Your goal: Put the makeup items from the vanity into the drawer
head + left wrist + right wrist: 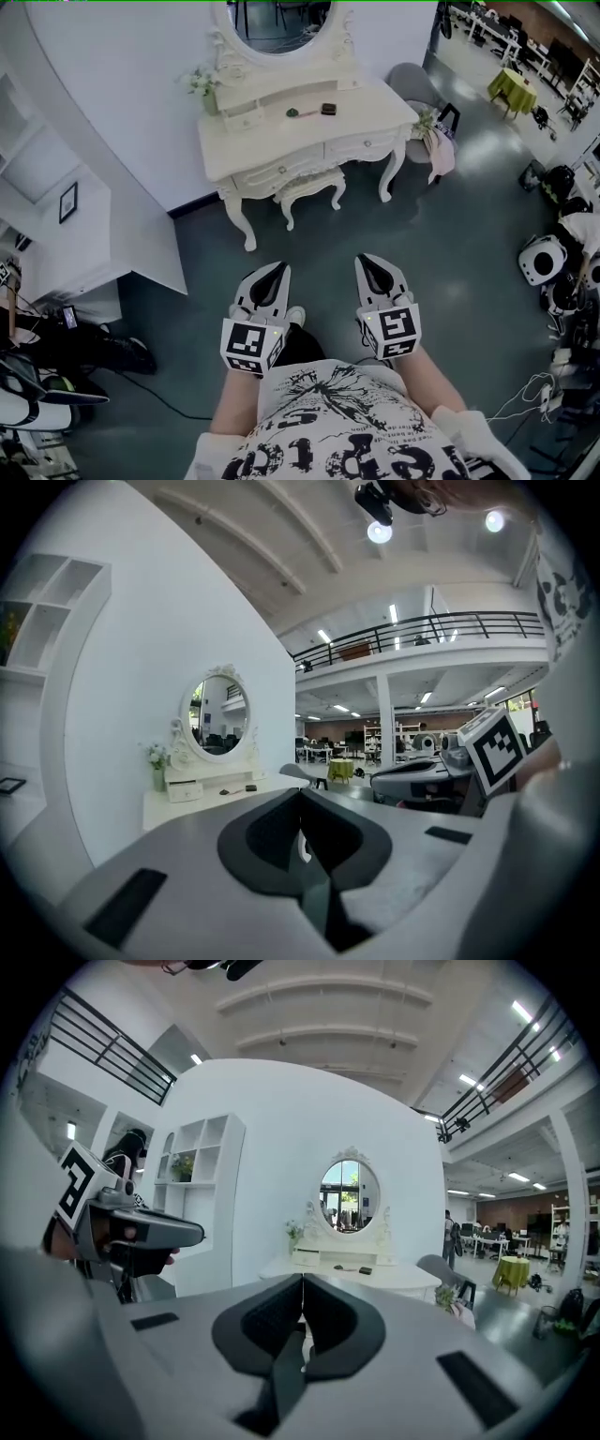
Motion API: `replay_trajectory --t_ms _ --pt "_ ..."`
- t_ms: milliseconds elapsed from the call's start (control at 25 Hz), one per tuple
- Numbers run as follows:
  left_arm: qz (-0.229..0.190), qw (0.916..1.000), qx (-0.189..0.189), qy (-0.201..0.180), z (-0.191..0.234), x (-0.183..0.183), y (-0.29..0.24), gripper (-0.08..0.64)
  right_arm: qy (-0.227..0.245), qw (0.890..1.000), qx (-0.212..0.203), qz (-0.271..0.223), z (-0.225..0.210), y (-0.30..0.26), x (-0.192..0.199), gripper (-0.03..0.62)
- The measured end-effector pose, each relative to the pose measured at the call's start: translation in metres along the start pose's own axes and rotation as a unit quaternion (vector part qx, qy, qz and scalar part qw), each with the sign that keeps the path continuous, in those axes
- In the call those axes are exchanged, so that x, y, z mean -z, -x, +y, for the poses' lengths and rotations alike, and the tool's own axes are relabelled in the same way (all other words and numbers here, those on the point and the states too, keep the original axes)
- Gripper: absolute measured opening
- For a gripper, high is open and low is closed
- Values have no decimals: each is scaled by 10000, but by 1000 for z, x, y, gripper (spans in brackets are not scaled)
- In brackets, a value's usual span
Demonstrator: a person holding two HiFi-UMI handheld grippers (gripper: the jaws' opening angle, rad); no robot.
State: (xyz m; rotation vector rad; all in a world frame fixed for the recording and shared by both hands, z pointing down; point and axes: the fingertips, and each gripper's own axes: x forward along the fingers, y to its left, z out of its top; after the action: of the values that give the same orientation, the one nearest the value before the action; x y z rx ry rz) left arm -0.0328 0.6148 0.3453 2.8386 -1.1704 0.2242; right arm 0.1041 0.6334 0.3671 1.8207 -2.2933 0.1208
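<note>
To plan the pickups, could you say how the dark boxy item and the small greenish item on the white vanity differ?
The dark boxy item looks larger and blockier; the small greenish item is slimmer and lower. The dark one lies right of the greenish one. Both rest apart on the white vanity.

Both grippers are held out in front, side by side with a gap between them, pointing forward and tipped just slightly down. The left gripper has its jaws pressed together with nothing in them. Same deal on the right gripper: jaws together, empty. My left forearm and right forearm are bare and run straight back from the grippers.
</note>
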Motion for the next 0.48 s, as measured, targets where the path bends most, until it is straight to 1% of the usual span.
replay_trajectory --t_ms 120,200,480 --pt "43 9999 -22 126 31 2 -22 20 -73 9999 8 122 -6 -36 0 18" --pt "54 9999 5 144 54 0 -41 21 -107 9998 70 173 -12 -64 -4 18" --pt "64 9995 256 168 152 -15 -114 20 -217 9985 383 329 -35 -179 -23 18"
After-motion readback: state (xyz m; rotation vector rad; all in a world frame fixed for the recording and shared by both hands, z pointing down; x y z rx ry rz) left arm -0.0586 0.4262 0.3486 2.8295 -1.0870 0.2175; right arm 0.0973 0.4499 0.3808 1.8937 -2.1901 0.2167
